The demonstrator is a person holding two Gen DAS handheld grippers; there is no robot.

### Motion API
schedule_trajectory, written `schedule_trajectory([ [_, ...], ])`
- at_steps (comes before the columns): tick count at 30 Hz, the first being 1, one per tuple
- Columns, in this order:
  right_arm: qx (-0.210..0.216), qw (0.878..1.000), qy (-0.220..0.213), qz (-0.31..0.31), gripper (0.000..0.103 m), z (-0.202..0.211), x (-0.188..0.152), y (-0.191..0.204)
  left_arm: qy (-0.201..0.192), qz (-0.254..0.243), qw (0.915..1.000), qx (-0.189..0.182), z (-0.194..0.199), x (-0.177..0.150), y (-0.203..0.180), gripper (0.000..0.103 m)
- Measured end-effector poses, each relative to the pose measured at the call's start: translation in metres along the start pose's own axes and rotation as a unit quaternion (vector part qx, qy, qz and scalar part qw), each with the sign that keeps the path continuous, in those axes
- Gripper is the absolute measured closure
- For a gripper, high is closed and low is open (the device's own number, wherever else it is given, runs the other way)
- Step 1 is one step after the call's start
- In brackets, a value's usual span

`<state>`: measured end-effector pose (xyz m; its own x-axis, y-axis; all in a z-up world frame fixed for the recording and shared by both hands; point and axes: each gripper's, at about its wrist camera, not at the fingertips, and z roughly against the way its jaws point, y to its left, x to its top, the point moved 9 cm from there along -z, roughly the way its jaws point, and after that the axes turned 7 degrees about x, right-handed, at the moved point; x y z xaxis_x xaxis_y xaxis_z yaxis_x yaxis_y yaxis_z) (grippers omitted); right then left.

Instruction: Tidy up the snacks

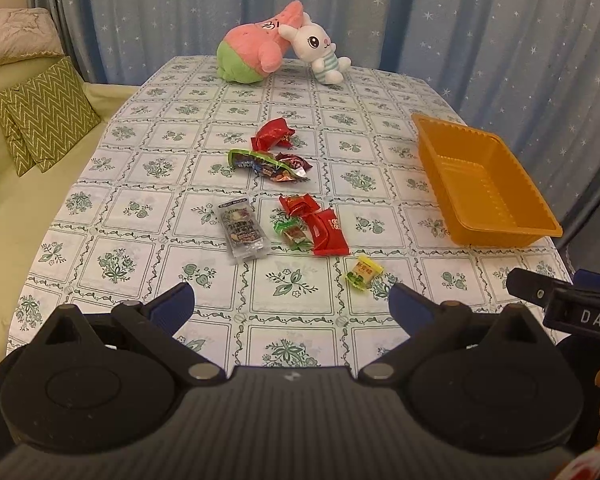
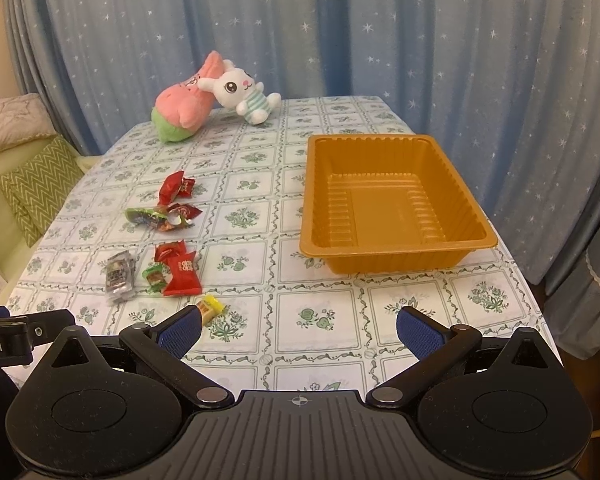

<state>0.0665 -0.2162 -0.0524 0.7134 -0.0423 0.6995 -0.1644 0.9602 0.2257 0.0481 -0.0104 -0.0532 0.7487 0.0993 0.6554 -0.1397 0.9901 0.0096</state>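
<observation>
Snacks (image 1: 296,216) lie scattered on the table ahead of both spread, empty tongs (image 1: 291,307) (image 2: 298,330), left of the orange tray (image 2: 388,208).

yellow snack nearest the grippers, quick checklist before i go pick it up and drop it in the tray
1. Left gripper open, nothing held: ok
2. Right gripper open, nothing held: ok
3. Yellow snack lies alone on the table, apart from the red packet: ok
4. Tray upright, nothing in it: ok
5. Path from snack to tray free of other snacks: ok
6. Snack's grip firmness: cannot tell
</observation>
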Motion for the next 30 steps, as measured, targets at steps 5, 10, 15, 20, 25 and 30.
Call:
schedule_trajectory([
  [5,0.002,1.000,0.002,0.000,0.000,-0.0013,-0.0012,0.0008,0.001,0.000,1.0000,-0.001,-0.0013,-0.0006,0.0005,0.000],
  [10,0.002,1.000,0.003,-0.002,0.000,-0.0021,-0.0021,0.0010,0.002,0.000,1.0000,-0.002,-0.0018,-0.0011,0.0006,0.000],
  [15,0.002,1.000,0.003,-0.002,0.000,-0.0021,-0.0009,0.0003,0.002,0.000,1.0000,-0.003,-0.0016,-0.0014,0.0019,0.000],
  [20,0.002,1.000,0.003,-0.003,0.000,-0.0017,-0.0012,0.0004,0.002,-0.001,1.0000,-0.003,-0.0015,-0.0016,0.0018,0.000],
  [25,0.002,1.000,0.003,-0.001,0.000,-0.0015,-0.0012,0.0004,0.002,0.000,1.0000,-0.004,-0.0013,-0.0011,0.0013,0.000],
  [30,0.002,1.000,0.004,0.001,0.000,-0.0017,-0.0005,0.0016,0.002,0.000,1.0000,-0.004,-0.0010,-0.0009,0.0010,0.000],
])
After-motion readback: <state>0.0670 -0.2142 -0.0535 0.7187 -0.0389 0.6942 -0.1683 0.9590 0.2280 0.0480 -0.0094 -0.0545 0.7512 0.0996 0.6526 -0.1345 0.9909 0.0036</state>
